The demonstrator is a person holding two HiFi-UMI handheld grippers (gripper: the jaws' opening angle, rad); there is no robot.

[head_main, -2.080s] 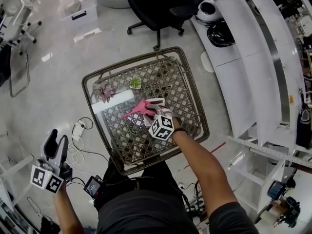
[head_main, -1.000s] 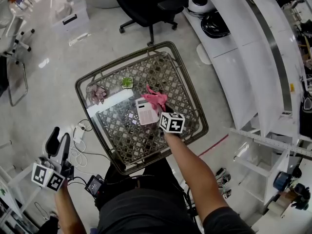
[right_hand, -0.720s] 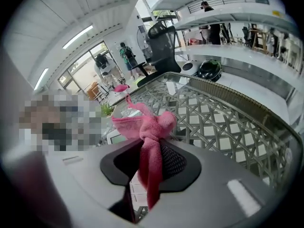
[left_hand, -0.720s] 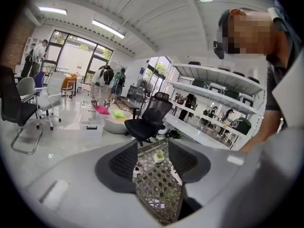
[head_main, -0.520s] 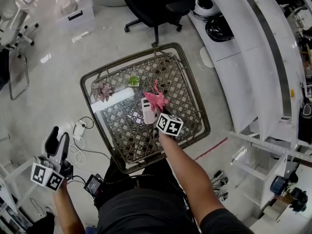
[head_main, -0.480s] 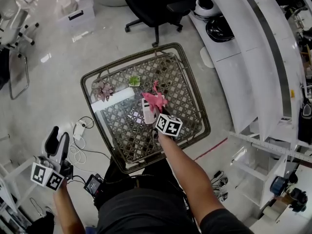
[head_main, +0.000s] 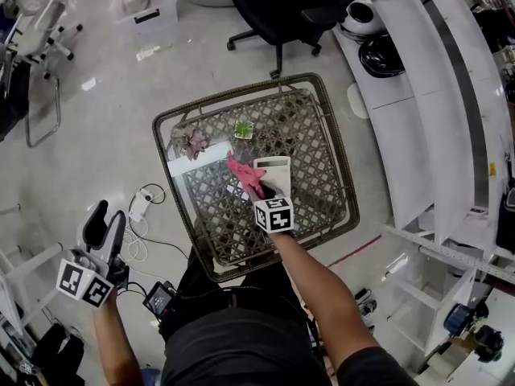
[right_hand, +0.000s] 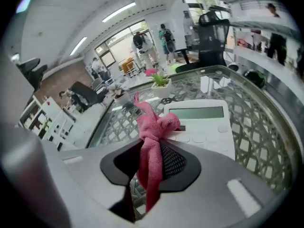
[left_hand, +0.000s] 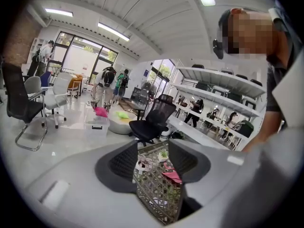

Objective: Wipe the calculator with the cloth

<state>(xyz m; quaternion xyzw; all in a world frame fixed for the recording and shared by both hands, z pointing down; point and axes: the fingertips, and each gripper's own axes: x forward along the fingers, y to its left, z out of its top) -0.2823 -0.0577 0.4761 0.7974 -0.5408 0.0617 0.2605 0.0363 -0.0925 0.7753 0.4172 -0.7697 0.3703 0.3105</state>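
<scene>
Calculator [right_hand: 204, 122] just beyond right tongs [right_hand: 152, 158], pink cloth [right_hand: 154, 127] pinched between them, left tongs [left_hand: 152, 158] spread, well apart

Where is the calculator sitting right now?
In the head view the calculator lies near the middle of the woven table, just right of the pink cloth held by the right gripper, with a small green plant beyond it.

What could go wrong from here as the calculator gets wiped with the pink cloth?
1. The calculator lies loose on the glass-topped table, and the left gripper is off to the side, open, not steadying it; a stroke may slide it.
2. The cloth is a narrow wad pinched in the right gripper, so the hard jaws might scrape the keys.
</scene>
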